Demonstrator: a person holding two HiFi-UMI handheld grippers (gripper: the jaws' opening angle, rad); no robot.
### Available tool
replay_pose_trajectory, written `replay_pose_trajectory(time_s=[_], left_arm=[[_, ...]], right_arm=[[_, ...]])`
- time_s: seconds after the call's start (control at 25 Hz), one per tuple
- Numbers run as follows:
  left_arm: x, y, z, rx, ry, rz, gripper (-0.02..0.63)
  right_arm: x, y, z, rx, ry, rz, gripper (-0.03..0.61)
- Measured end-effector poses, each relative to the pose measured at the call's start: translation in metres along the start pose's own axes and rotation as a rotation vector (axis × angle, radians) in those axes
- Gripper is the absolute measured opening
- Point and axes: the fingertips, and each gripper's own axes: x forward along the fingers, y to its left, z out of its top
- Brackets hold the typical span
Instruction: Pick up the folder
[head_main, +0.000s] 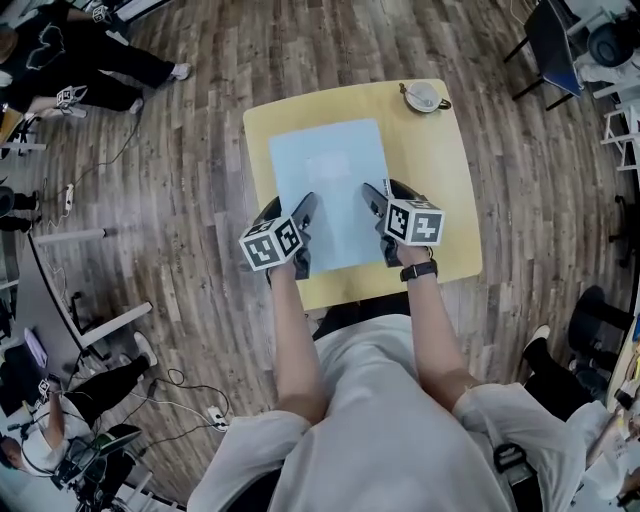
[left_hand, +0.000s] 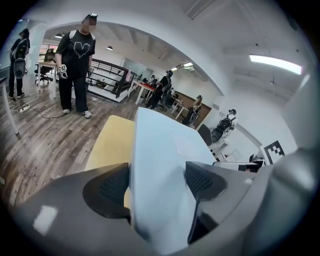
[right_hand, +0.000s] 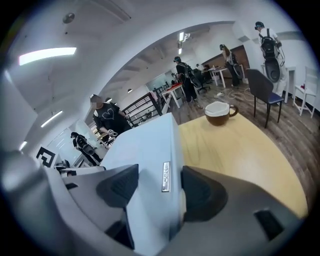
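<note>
Grips the pale blue folder (head_main: 330, 185) at its near edge, with the left gripper (left_hand: 157, 182) clenched across the near-left corner and the right gripper (right_hand: 160, 187) clenched across the near-right one, just beside a small metal tag (right_hand: 165, 176) on the narrow side. Finds the folder over the middle of the yellow table (head_main: 445, 190), well apart from the cup (head_main: 423, 97) at the far right corner; cannot tell whether the far edge touches the tabletop. Judging by the thickness filling both wide-set pairs of jaws, looks like a stiff, boxy file rather than a floppy sleeve: probably light, unlikely to sag, not fragile. Seems smooth and somewhat slippery on its faces, so likely to pivot or slide out under a one-sided hold. Best taken exactly so, at two corners of one edge, squeezing across the thickness, keeping both ends level and lifting them together.
</note>
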Motion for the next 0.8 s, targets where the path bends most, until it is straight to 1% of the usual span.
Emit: replay_pose_trajectory(time_s=[0.16, 0.32, 0.52, 0.8], left_arm=[[-0.016, -0.013, 0.017, 0.019, -0.052, -0.014, 0.364], [-0.039, -0.028, 0.034, 0.062, -0.107, -0.035, 0.362], [-0.062, -0.044, 0.062, 0.114, -0.193, -0.061, 0.362], [-0.094, -0.063, 0.091, 0.165, -0.283, -0.084, 0.360]], right_arm=[[-0.018, 0.012, 0.019, -0.038, -0.057, 0.004, 0.287], [-0.042, 0.028, 0.035, -0.064, -0.127, 0.019, 0.285], [-0.066, 0.048, 0.062, -0.123, -0.219, 0.033, 0.285], [-0.095, 0.072, 0.088, -0.168, -0.303, 0.044, 0.284]])
